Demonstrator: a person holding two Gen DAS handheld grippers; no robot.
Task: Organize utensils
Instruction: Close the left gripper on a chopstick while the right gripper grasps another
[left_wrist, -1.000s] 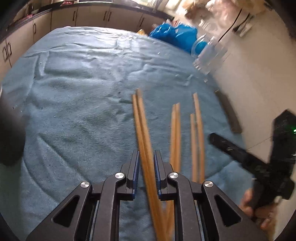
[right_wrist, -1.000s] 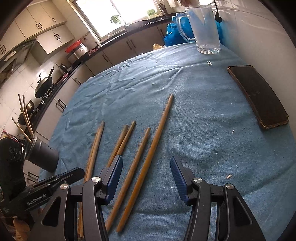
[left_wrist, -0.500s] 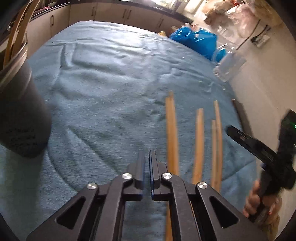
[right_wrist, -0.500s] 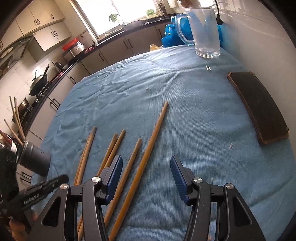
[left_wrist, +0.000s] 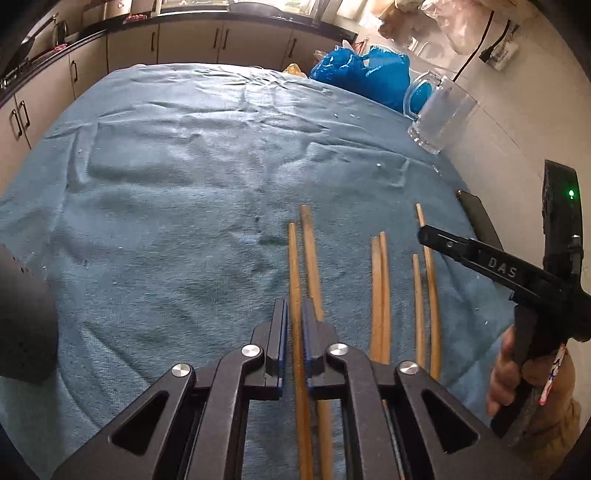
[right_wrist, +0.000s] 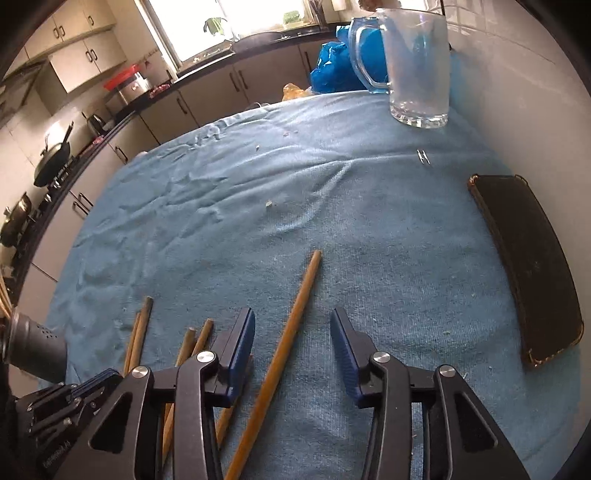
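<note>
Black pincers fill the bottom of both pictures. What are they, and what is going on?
They are hand-held grippers; a person holds one in each hand, each with a camera looking along its fingers. The left wrist view shows the left gripper, whose jaws, just eased slightly, pinch one wooden chopstick. The right wrist view shows the right gripper, jaws just closing around another chopstick, not yet touching. More chopsticks lie on the blue cloth, with a glass mug, a dark case and a dark holder.
</note>
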